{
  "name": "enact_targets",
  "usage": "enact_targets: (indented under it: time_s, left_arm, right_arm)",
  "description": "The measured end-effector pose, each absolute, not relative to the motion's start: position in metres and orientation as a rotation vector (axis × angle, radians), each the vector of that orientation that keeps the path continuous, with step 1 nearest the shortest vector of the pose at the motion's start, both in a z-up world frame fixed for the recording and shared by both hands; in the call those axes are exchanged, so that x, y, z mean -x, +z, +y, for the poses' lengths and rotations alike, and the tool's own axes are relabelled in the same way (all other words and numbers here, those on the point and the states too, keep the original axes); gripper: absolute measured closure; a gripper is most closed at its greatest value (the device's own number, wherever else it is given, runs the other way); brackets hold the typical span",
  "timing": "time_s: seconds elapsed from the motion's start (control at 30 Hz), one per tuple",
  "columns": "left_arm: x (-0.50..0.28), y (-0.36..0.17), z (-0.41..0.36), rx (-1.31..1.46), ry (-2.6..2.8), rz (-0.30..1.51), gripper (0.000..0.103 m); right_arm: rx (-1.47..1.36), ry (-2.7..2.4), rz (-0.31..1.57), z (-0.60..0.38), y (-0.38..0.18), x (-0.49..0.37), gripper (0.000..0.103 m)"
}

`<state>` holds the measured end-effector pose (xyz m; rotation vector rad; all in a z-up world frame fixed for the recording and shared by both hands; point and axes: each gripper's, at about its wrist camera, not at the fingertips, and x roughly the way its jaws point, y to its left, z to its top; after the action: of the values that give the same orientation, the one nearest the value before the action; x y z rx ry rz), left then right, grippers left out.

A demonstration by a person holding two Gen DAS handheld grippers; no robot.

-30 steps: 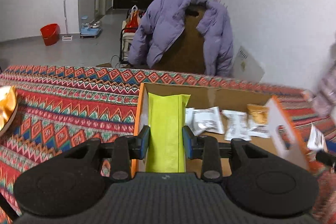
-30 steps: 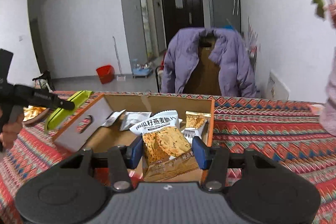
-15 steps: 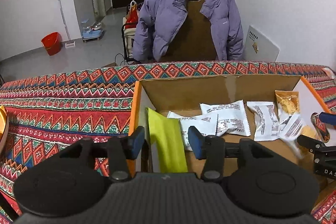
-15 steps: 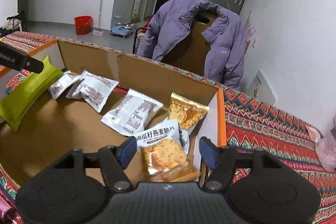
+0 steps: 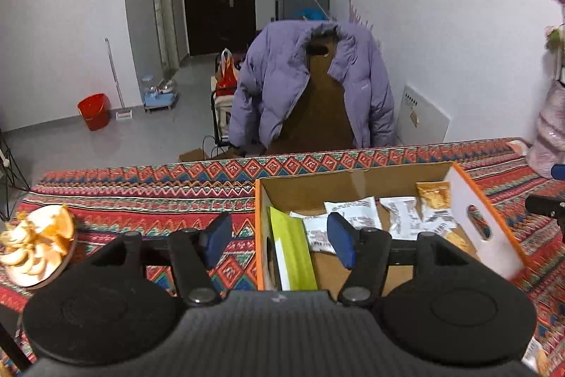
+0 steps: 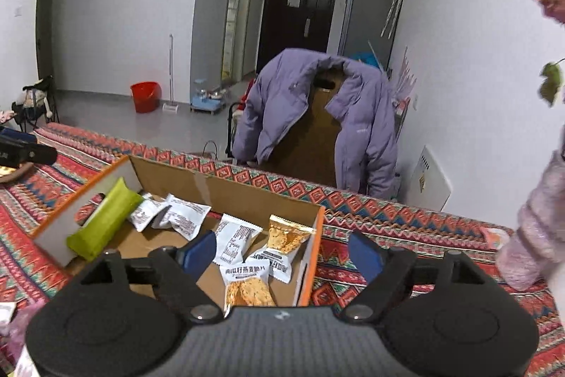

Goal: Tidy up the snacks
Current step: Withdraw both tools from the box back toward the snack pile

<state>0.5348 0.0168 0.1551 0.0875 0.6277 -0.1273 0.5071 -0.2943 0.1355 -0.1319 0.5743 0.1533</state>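
On the patterned tablecloth [image 5: 141,189], far left, a plate of orange slices [image 5: 35,242], seen only from the left wrist. Next, left gripper [image 5: 279,237]: jaws apart, just been opening, empty, raised over the left wall of the cardboard box [image 5: 353,186]. Below, green packet [image 5: 293,249] released, leaning on that wall inside the box. Further right, white packets [image 5: 353,214] loose on the box floor. Then right gripper [image 6: 282,253]: jaws wide, just been opening, nothing clamped; oat-crisp packet [image 6: 247,285] dropped inside by the right wall, beside a golden packet [image 6: 286,235].

Likely trouble: green packet sliding flat onto the white ones, since only propped; a low finger catching the thin box wall on the way out and dragging the box.

From the right wrist only: green packet's full length and oat-crisp packet's printed face. From the left wrist only: handle hole in the box's right wall.
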Motion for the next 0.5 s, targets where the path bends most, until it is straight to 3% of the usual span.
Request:
enact_targets:
  time_s: [0.4, 0.5]
  left_arm:
    - [-0.39, 0.169, 0.027, -0.065, -0.179, 0.551, 0.031]
    - [-0.348, 0.158, 0.033, -0.049, -0.189, 0.506, 0.022]
  right_arm:
    - [0.089, 0.208, 0.529, -0.304, 0.145, -0.387, 0.017]
    - [0.077, 0.22, 0.5, -0.303, 0.138, -0.347, 0.017]
